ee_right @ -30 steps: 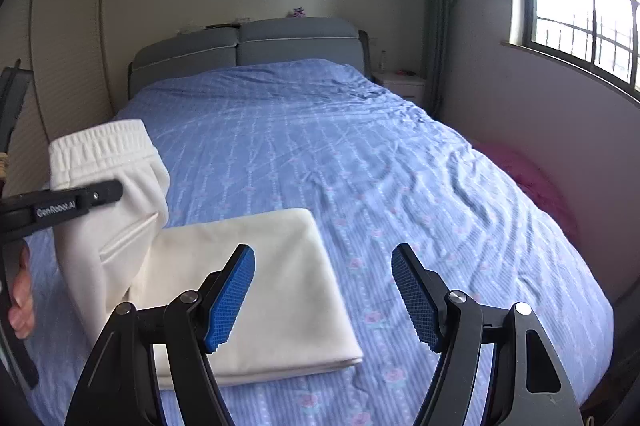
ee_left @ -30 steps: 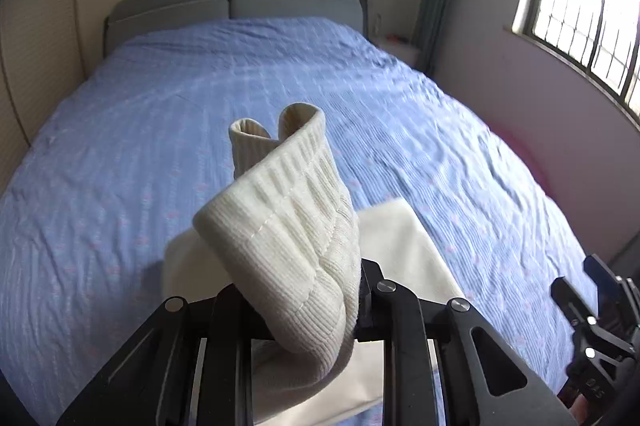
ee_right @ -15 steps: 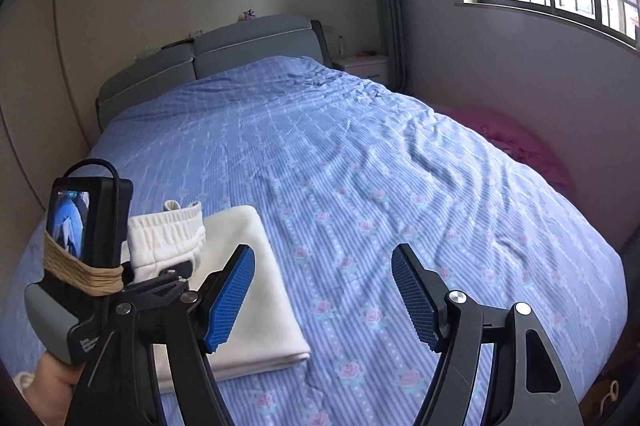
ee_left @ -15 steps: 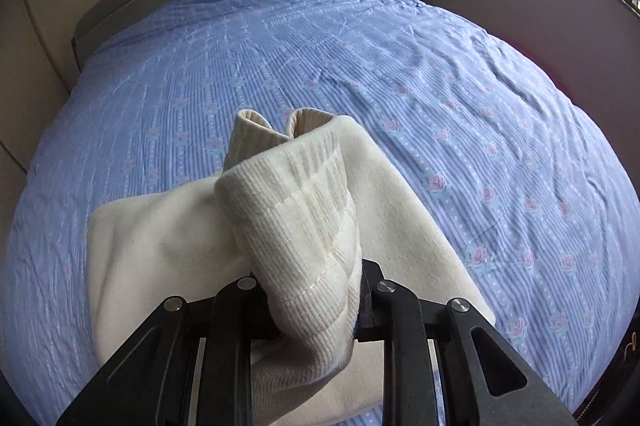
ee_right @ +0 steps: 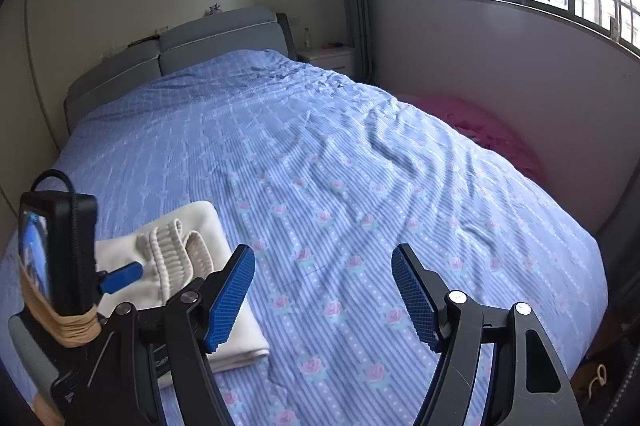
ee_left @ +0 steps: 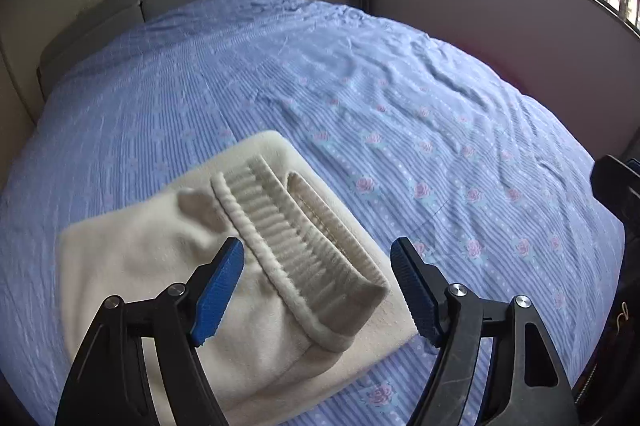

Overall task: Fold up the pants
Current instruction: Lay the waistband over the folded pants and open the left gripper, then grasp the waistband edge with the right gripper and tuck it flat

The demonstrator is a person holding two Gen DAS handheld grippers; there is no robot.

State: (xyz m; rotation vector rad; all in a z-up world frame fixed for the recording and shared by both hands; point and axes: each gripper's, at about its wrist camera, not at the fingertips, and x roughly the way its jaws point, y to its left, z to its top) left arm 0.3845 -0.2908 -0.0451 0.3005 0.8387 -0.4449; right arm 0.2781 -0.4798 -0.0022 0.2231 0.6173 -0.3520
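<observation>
A: Left wrist view. We see the cream pants [ee_left: 240,266] lying as a compact folded stack on the blue flowered bedspread [ee_left: 400,113], in the lower left of the frame. The ribbed waistband [ee_left: 304,250] rests on top of the stack, running from centre frame toward the lower right. Our left gripper [ee_left: 316,290] hovers just above it with its blue-padded fingers spread wide and nothing between them.

B: Right wrist view. We see the same pants [ee_right: 200,222] at lower left, and the right gripper [ee_right: 324,294] likewise spread and empty, over bare bedspread [ee_right: 360,165] to the right of the stack. The back of the left tool fills the lower left corner, a small lit screen [ee_right: 34,250] strapped to it.

A: How far along do we judge the task?

B: Nearly complete. The garment is doubled into a tidy rectangle and neither tool holds it. What may remain is flattening the waistband, which stands slightly proud with one end curled, and squaring the edges.

A: Any writing or brand?

B: We can read none. The pants show no label, and the screen's content is too blurred to make out.
</observation>
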